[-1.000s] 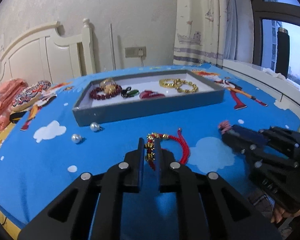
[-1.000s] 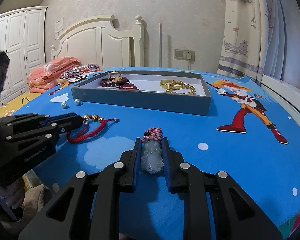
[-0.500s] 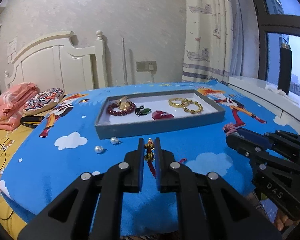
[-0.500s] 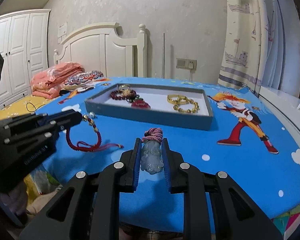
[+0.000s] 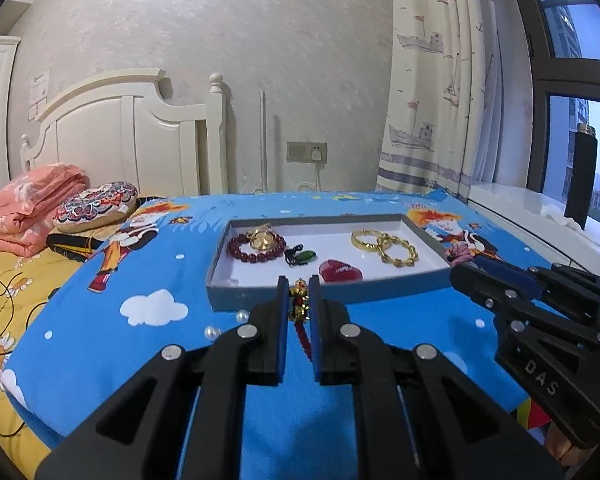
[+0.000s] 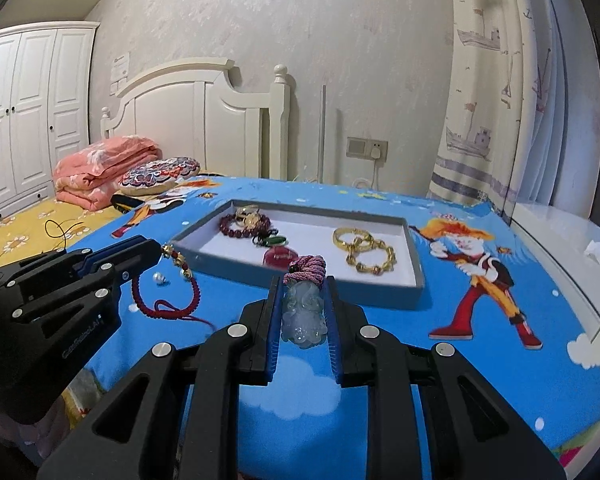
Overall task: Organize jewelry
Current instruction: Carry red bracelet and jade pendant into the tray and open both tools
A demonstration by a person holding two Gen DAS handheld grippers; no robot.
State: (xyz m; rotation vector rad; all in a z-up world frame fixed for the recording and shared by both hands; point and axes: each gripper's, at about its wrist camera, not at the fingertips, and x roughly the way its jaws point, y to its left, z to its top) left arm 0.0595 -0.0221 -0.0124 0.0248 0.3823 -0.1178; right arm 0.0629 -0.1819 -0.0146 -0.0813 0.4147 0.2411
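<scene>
We carry both pieces toward the gray tray (image 6: 414,282), left tool (image 5: 298,292) clamped on the red bracelet (image 6: 168,292), right tool (image 6: 303,304) on the jade pendant (image 6: 305,312), both short of its near wall; next we lift over and release.

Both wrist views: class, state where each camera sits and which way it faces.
Left wrist: on the left gripper, facing the grey jewelry tray; its fingers pinch a red cord bracelet with gold beads.
Right wrist: on the right gripper, facing the same tray; it grips a pale jade pendant.
Shared: tray, blue cartoon cloth, each other's gripper.
</scene>
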